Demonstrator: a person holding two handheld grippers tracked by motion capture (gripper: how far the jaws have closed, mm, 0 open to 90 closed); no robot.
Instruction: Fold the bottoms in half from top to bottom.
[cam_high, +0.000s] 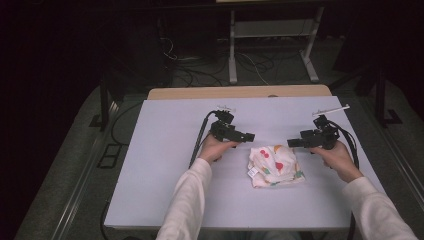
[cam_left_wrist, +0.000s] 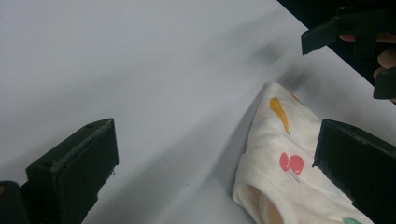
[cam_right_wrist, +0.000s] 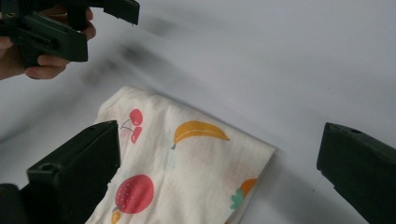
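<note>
Both grippers, left (cam_high: 248, 136) and right (cam_high: 293, 143), hang with jaws apart (nothing gripped), the folded cloth (cam_high: 274, 166) lying just below and between them.

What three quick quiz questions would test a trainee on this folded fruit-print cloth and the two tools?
1. True or false: the left tool is gripping the folded cloth.
2. Which fruit is printed on the cloth? A banana, B grapes, C pineapple.
3. What surface does the cloth lie on?

Key:
1. False; the tool is open, above the cloth.
2. A, a yellow banana.
3. The white table, between the left tool and the right tool.
</note>
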